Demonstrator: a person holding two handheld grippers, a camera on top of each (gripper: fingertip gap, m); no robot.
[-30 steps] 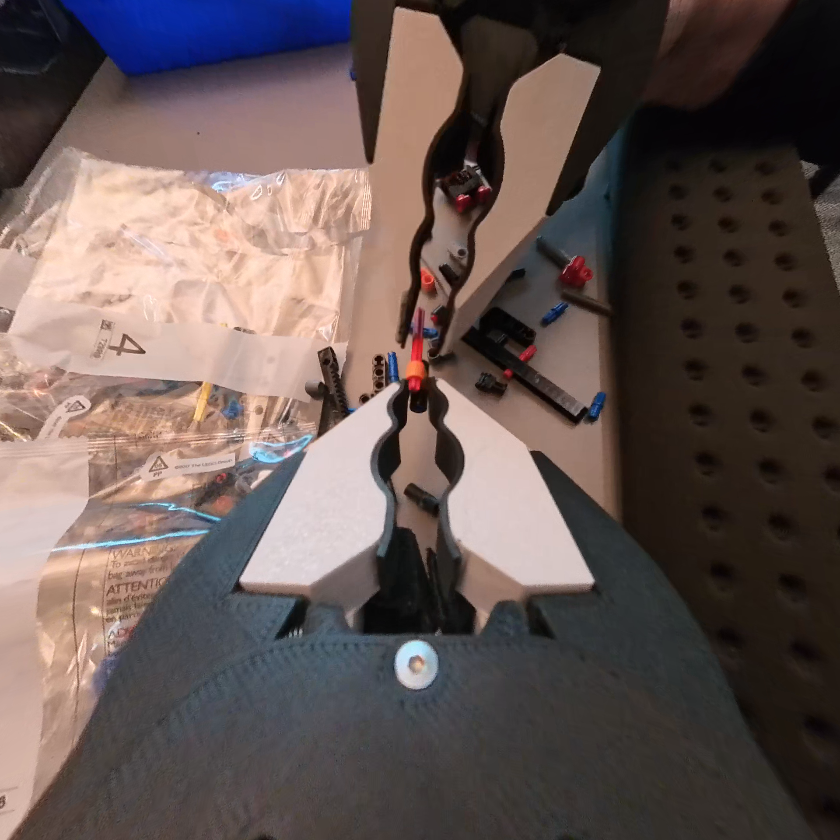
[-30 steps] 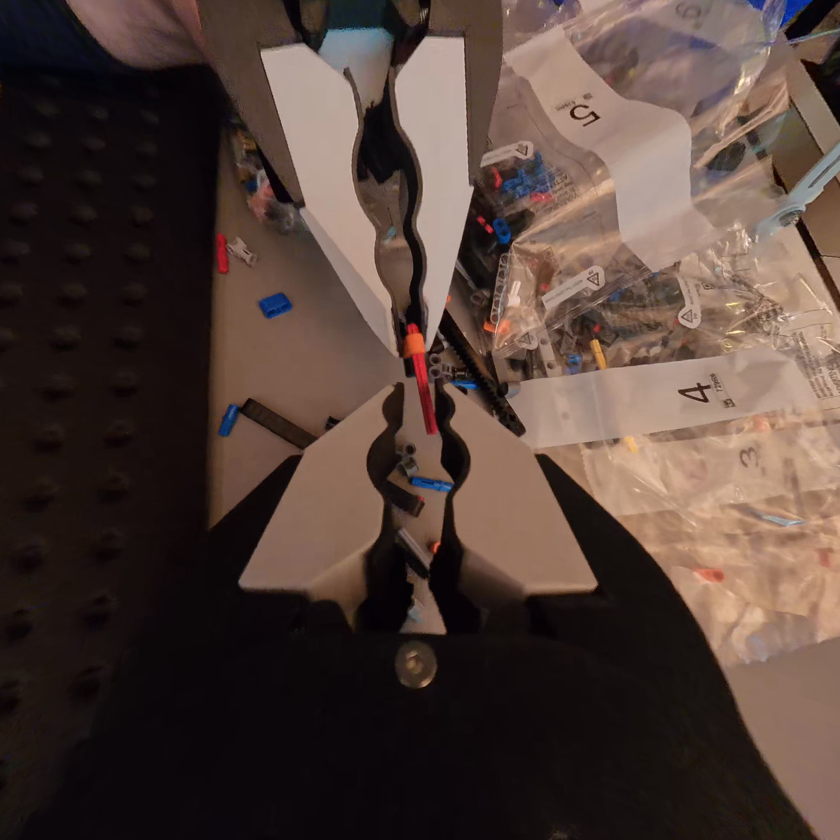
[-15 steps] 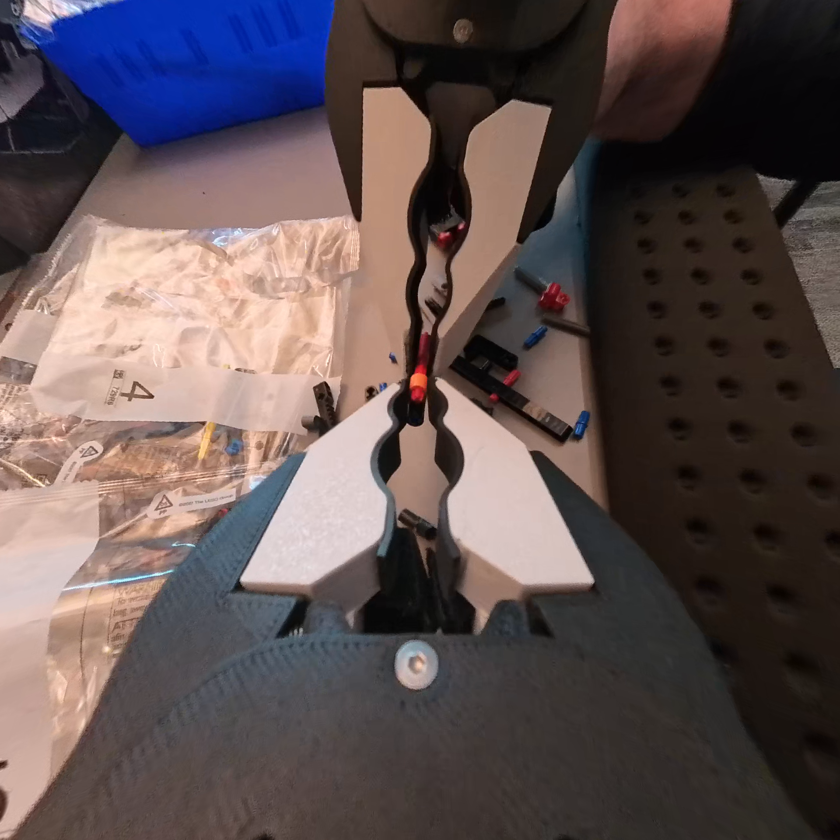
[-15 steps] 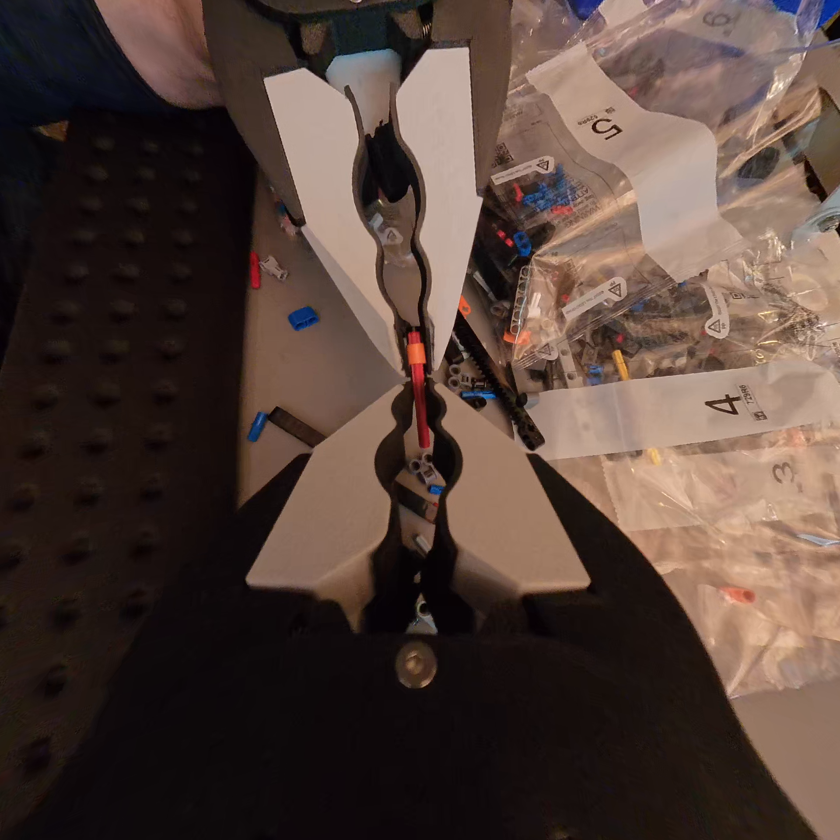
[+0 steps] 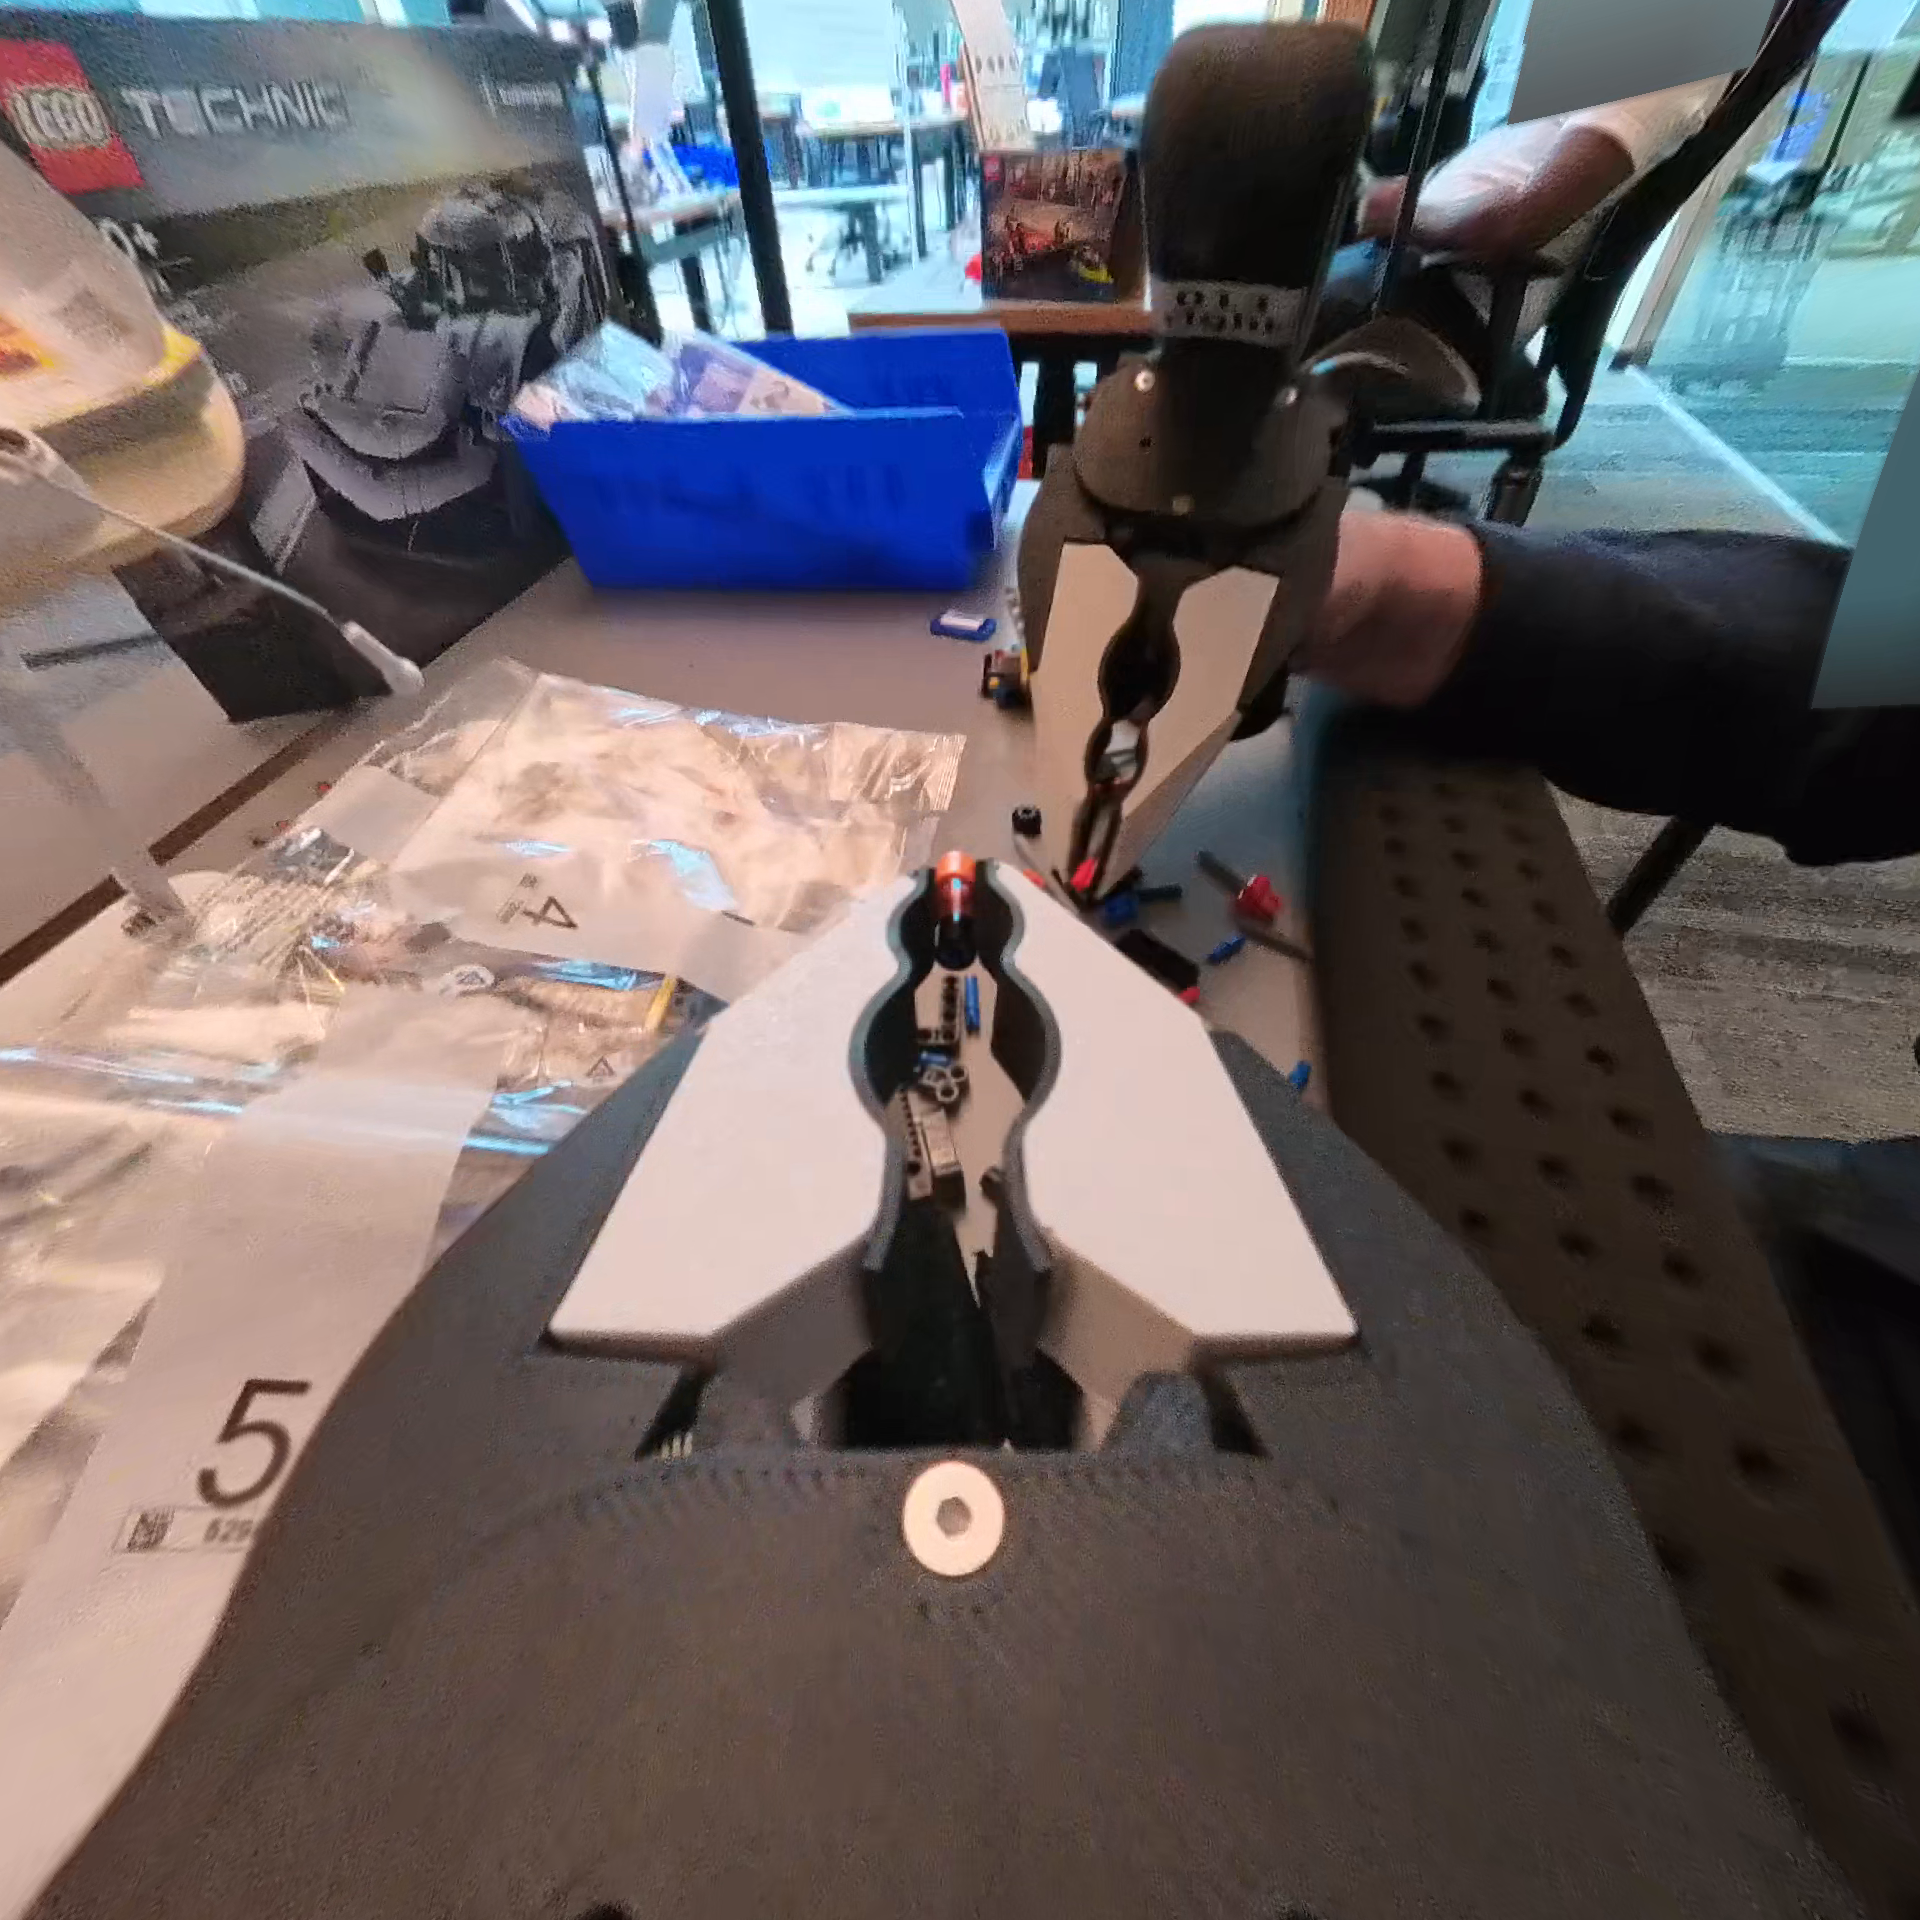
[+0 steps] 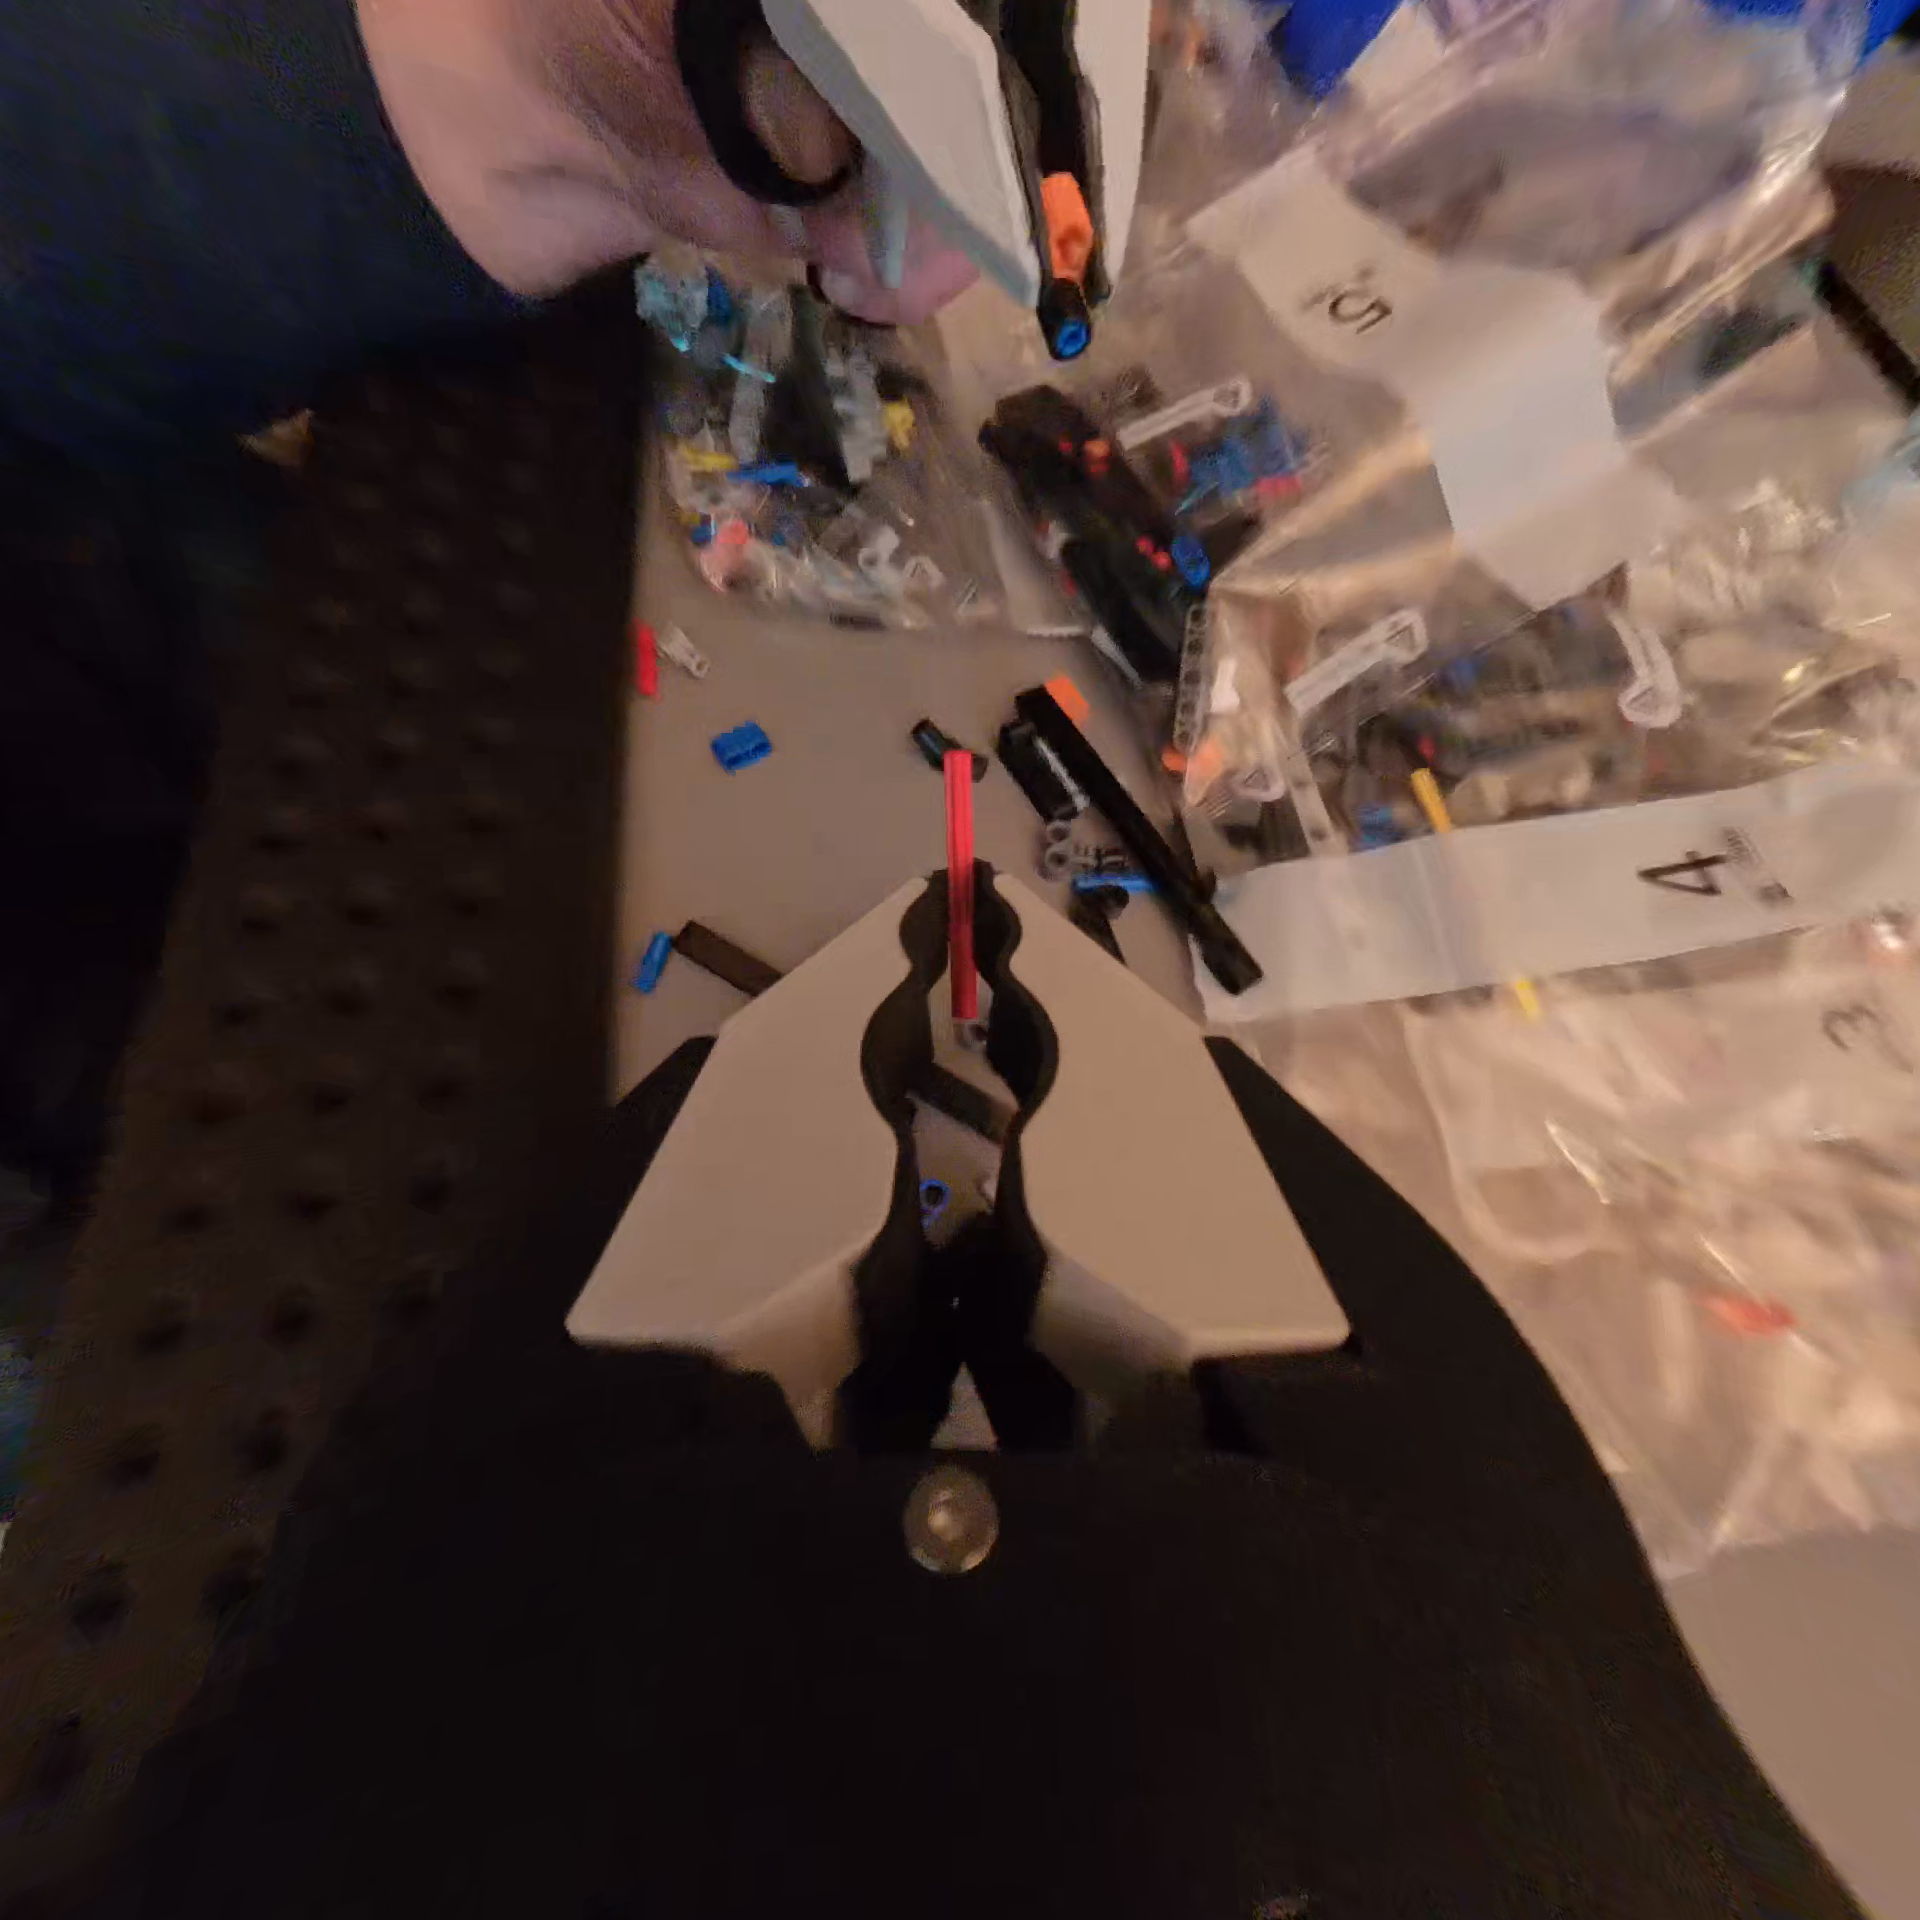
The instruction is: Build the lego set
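My left hand-held gripper (image 5: 954, 902) pinches an orange bush (image 5: 952, 871) at its tips. My right hand-held gripper (image 6: 960, 891) pinches a red axle (image 6: 959, 831) pointing ahead. Beyond both, loose pieces (image 6: 1081, 790) and bags (image 5: 582, 790) litter the worktop (image 5: 727, 649).

Daylit left view; right perhaps underexposed.
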